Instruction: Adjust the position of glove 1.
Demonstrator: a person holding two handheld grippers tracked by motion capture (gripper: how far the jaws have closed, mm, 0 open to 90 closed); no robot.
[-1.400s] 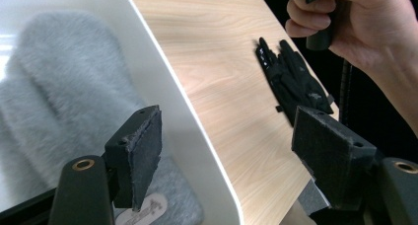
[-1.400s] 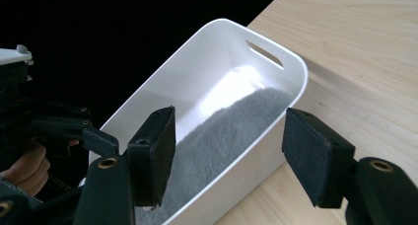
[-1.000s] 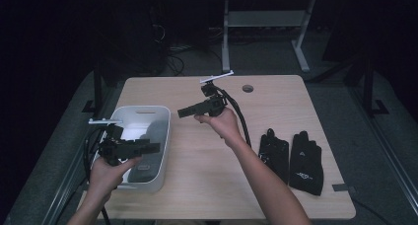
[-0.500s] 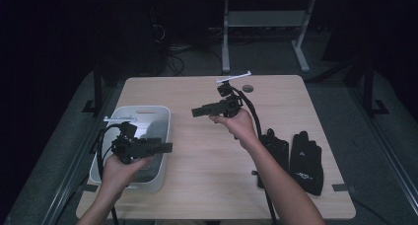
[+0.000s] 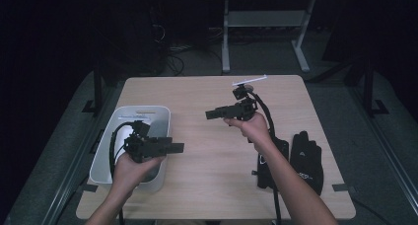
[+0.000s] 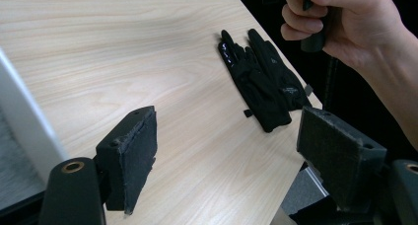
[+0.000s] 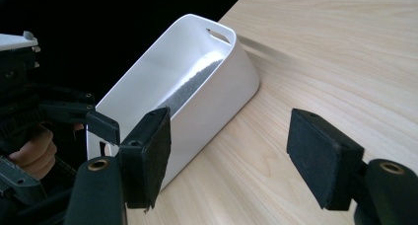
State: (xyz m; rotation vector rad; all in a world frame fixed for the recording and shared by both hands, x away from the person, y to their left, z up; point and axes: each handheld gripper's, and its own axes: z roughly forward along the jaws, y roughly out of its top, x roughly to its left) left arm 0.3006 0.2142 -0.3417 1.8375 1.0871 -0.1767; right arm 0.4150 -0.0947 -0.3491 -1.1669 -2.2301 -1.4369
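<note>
A white bin [image 5: 148, 117] stands on the left part of the wooden table [image 5: 207, 92] in the high view, and a pair of black gloves [image 5: 296, 158] lies flat near the right edge. The left gripper [image 5: 175, 147] is held in a hand above the bin's right rim, pointing right; the right gripper [image 5: 212, 114] is held above the table's middle, pointing left toward the bin. In the left gripper view, that gripper's [image 6: 226, 156] jaws stand wide apart with nothing between them, above bare wood; the gloves [image 6: 261, 79] lie beyond, and the person's right hand [image 6: 340, 22] grips its handle at the upper right. In the right gripper view, its gripper's [image 7: 229, 153] jaws are likewise spread and empty, with the bin [image 7: 197, 82] lying ahead and the left gripper [image 7: 64, 111] at the left edge.
</note>
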